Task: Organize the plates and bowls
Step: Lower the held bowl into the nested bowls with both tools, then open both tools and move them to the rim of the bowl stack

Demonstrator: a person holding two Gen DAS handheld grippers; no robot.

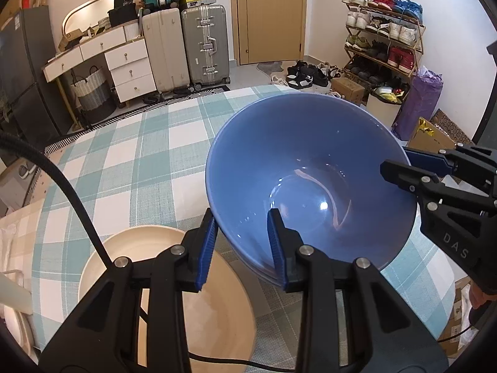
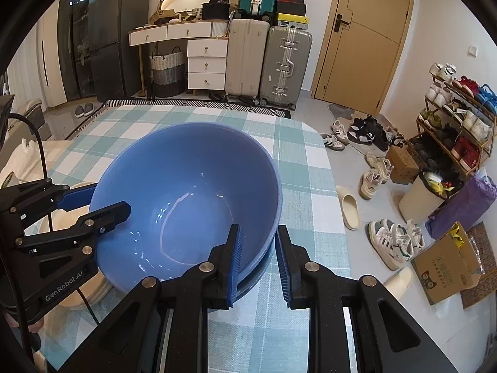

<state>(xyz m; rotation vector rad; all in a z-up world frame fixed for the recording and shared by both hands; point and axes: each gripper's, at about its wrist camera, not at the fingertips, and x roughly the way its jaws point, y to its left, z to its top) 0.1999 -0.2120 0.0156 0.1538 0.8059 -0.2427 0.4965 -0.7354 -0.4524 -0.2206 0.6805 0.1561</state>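
**Two grippers astride the rim of a blue bowl**

The blue bowl [image 1: 310,183] sits on the checked surface [image 1: 139,168], apparently nested in a second blue bowl whose rim shows just beneath it in both views. It is the landmark for all that follows.

Left gripper [image 1: 242,248]: it reaches forward and slightly downward to the bowl's near-left wall. Its jaws straddle the rim, one blue pad outside the wall and one inside. A gap shows between the pads and the wall, so the jaws are spread and not clenched on the bowl. In the right wrist view this gripper [image 2: 96,200] enters from the left edge, roughly level, with one finger over the interior and the other outside the wall.

Right gripper [image 2: 257,261]: it meets the bowl's opposite side in the same manner. The inner pad lies close against the inside wall; the outer pad stands clear of the outside, so these jaws are also spread. In the left wrist view this gripper [image 1: 400,164] comes in from the right edge, angled down toward the rim.

A cream plate [image 1: 167,279] lies on the surface just beside the bowl, below the left gripper. A black cable [image 1: 74,205] crosses over the plate.
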